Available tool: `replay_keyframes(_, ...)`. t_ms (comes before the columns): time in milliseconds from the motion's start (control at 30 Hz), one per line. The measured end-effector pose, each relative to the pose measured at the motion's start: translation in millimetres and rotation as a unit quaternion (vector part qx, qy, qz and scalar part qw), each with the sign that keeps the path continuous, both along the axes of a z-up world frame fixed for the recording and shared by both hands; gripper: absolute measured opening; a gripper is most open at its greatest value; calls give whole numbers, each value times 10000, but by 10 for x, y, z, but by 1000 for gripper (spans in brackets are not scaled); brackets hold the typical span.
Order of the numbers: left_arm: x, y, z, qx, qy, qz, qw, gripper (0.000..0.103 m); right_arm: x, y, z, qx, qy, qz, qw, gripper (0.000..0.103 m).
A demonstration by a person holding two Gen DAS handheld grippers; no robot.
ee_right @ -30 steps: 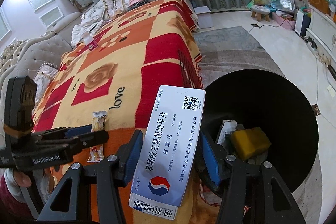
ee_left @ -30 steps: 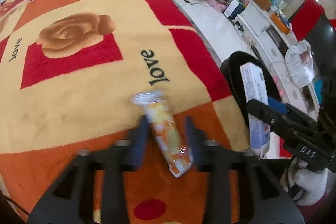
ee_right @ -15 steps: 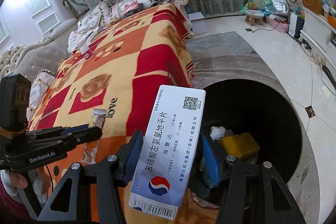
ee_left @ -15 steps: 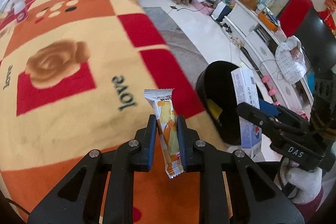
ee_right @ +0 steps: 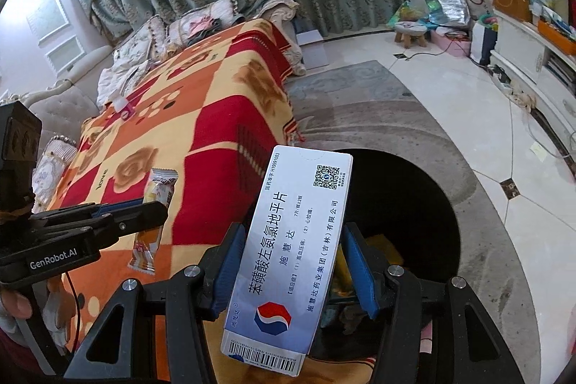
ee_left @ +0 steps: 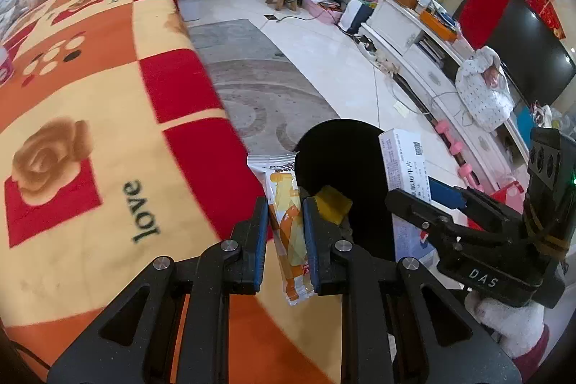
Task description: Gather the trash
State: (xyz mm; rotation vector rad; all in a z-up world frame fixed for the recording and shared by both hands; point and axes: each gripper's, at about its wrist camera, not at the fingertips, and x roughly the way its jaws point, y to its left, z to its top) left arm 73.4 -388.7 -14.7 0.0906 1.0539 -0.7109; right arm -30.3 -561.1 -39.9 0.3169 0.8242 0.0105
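Left gripper point(ee_left: 285, 222): jaws drawn close together, blue pads pressing both sides of an item held upright between them; fingers extend forward and level. In the right wrist view the same gripper point(ee_right: 158, 207) projects in from the left edge, lying roughly horizontal, with a bare hand point(ee_right: 14, 306) partly visible at its rear grip.

Right gripper point(ee_right: 293, 261): jaws set wider, blue pads point(ee_right: 227, 267) bearing against both long edges of a flat item. In the left wrist view it point(ee_left: 414, 204) enters from the right side, with a white-gloved hand point(ee_left: 504, 322) beneath its body.
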Motion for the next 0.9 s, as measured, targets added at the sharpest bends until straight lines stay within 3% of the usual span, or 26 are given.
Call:
replay_keyframes(333,50,-299,-67,-264,217,-199,9992,21,44,-203,-60,-73,-29,-277,9996,55)
replay_keyframes(400,27,-309,-62,-333,150,-220,9991,47,36,-238,-73,-3,-7,-359,9994,63)
replay_keyframes(467,26,-276,-69,-528,249,-216,9981,57,11,-245,-74,-11,-39,-379,9993,71)
replay_keyframes(567,21,-232,-57,-490,235,-116,9985,58,-24,-229,-76,-56,-37,-378,9993,71)
replay_keyframes(900,-178,20,129,-263,-421,187,9986,57,-171,-42,56,-347,-287,-530,9976,71)
